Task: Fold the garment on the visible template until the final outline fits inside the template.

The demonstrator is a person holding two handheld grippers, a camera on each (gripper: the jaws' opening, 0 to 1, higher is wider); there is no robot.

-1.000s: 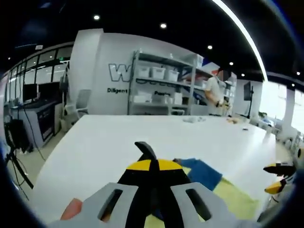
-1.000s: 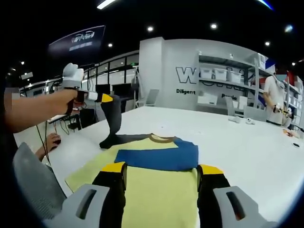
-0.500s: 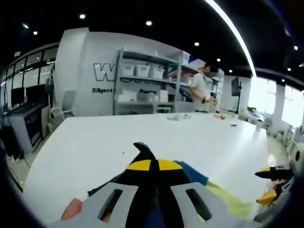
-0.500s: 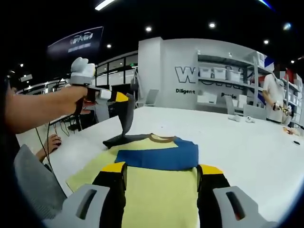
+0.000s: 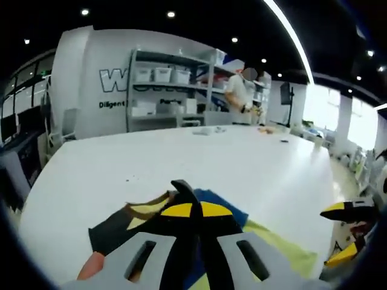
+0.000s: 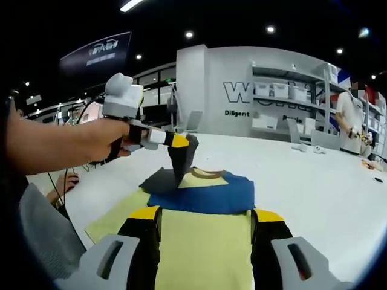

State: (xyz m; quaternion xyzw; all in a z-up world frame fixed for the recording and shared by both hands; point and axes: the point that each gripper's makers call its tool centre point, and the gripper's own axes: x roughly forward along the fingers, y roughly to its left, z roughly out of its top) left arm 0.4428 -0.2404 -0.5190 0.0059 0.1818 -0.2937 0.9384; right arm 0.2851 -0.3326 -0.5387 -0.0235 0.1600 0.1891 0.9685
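Across the middle of the right gripper view, I see the garment (image 6: 199,208) lying flat on the white counter (image 6: 314,181), a yellow body with a blue band over the chest and a dark sleeve (image 6: 166,179). My left gripper (image 6: 184,145) comes in from the left of that frame, held by a hand (image 6: 100,138), with its jaws together and clamped on the dark sleeve, which hangs from the tips and drapes down toward the collar. In the left gripper view the same left gripper (image 5: 184,192) rises from the bottom centre, pinched on dark cloth, with the sleeve's dark and yellow fabric spread just to the lower left of it.

My right gripper (image 6: 205,212) sits at the bottom centre of its own view with jaws apart, nothing between them, hovering over the yellow front of the garment. It also shows at the lower right edge of the left gripper view, yellow tips apart.

I judge the step in hand to be the sleeve fold: the sleeve is being carried inward across the chest. I cannot make out the template's outline clearly; a pale yellow sheet shows under the garment at the lower left of the right gripper view, and that may be it.

Next, I think the sleeve wants laying flat over the blue band, then letting go. After that the other side probably needs the same fold.
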